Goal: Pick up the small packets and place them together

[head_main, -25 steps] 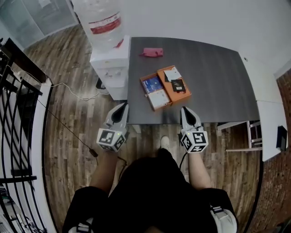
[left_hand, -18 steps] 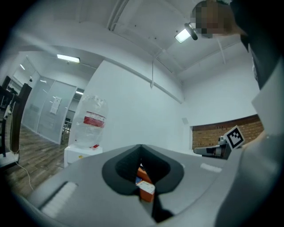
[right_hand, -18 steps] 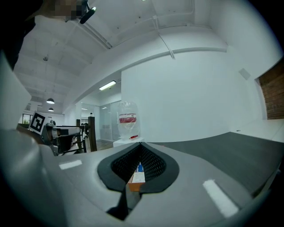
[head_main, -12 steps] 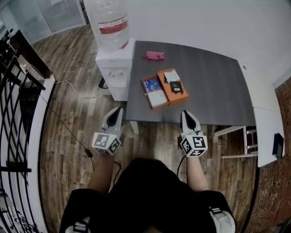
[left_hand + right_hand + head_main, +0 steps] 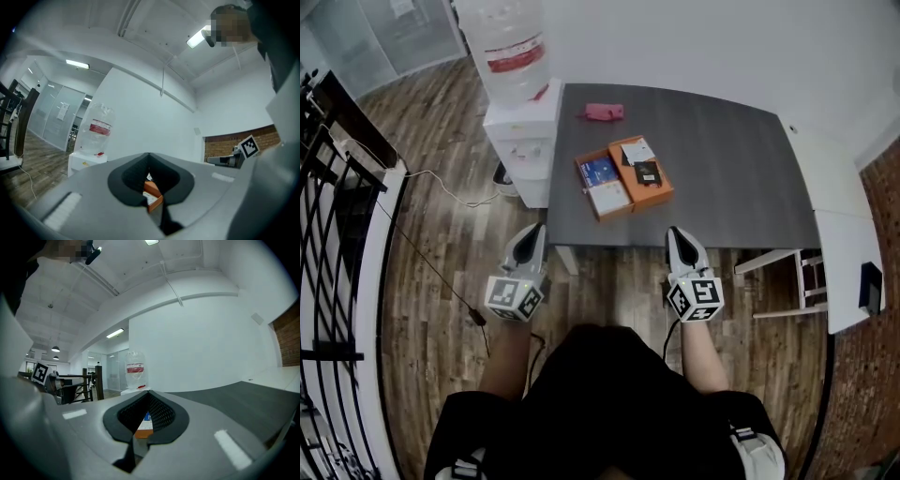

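Left tongs (image 5: 533, 229) and right tongs (image 5: 677, 232) drew back from table (image 5: 722, 169), closed, empty; only head view shows pink packet (image 5: 604, 112).

The bench (image 5: 731, 187) is dark grey. The open box (image 5: 662, 193) on it is orange, holding a blue packet (image 5: 598, 171), a white packet (image 5: 610, 197) and a black packet (image 5: 646, 172). At twelve o'clock from it lies a pink pouch (image 5: 604, 112). The left gripper (image 5: 532, 232) and right gripper (image 5: 678, 234) are pale grey, their cubes chequered with black-and-white squares. The floor (image 5: 441, 216) is brown wood-grain.
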